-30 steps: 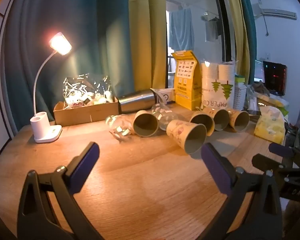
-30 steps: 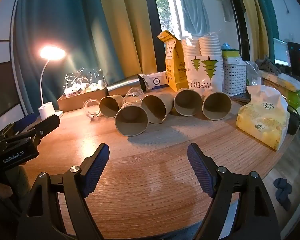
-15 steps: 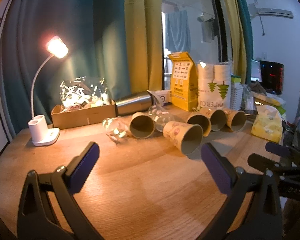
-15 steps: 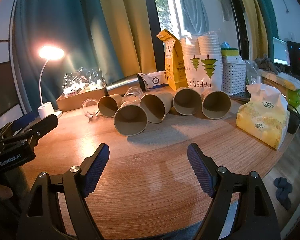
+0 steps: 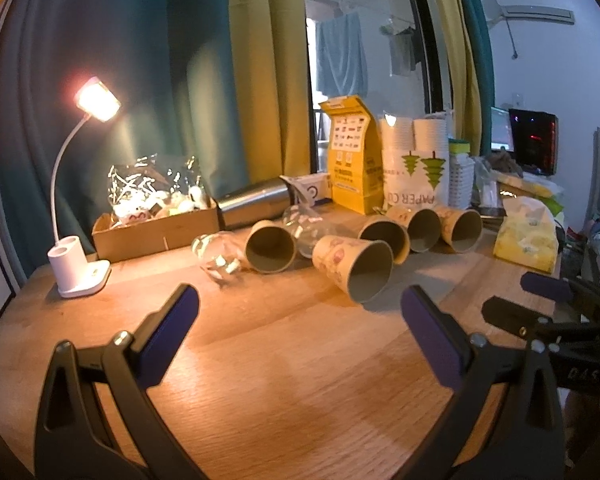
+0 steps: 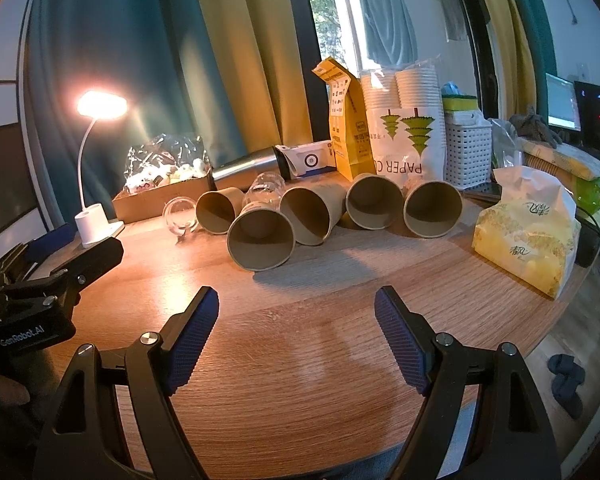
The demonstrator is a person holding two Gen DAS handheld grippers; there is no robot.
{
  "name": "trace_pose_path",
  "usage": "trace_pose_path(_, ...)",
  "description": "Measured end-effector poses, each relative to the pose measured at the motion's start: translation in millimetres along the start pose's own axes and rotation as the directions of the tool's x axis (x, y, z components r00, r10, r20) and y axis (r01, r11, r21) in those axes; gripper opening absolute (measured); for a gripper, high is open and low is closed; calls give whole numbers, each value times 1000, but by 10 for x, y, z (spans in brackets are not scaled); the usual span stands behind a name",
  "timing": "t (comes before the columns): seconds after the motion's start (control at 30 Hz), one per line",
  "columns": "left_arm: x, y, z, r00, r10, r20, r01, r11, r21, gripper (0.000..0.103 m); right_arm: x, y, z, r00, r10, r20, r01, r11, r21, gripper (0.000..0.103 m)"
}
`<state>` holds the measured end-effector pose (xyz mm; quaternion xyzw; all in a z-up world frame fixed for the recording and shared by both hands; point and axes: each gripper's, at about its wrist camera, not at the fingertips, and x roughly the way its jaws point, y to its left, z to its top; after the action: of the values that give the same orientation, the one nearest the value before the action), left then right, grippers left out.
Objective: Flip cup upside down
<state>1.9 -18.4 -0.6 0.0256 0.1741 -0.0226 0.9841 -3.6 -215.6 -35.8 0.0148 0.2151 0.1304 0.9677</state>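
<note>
Cups: five paper cups (image 6: 260, 238) lie sideways, two glasses (image 6: 179, 218); both jaws released

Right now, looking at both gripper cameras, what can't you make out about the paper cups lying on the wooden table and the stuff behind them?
- Second brown paper cup, right wrist view: its side is hidden by the nearest brown paper cup.
- Clear glass, left wrist view: mostly hidden between cups; shape unclear.
- White paper-cup bag, both views: lower lettering blocked by cups.
- Cardboard box, left wrist view: contents lost in crinkled plastic glare.
</note>
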Motion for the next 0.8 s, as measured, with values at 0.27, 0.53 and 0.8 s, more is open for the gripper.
trace_pose_path(0.27,-31,22,-10,1000,-6,14,7,1000,-13,102,16,-6,-15,1000,0,-1,0,1000,2,83)
trace_pose_path(0.53,-39,15,-11,1000,-12,13,12,1000,-13,102,23,-7,-16,1000,1,-5,-1,1000,3,83)
trace_pose_path(0.8,-45,34,-5,1000,-14,14,14,1000,-20,102,34,-7,-21,1000,1,-6,-1,1000,5,83)
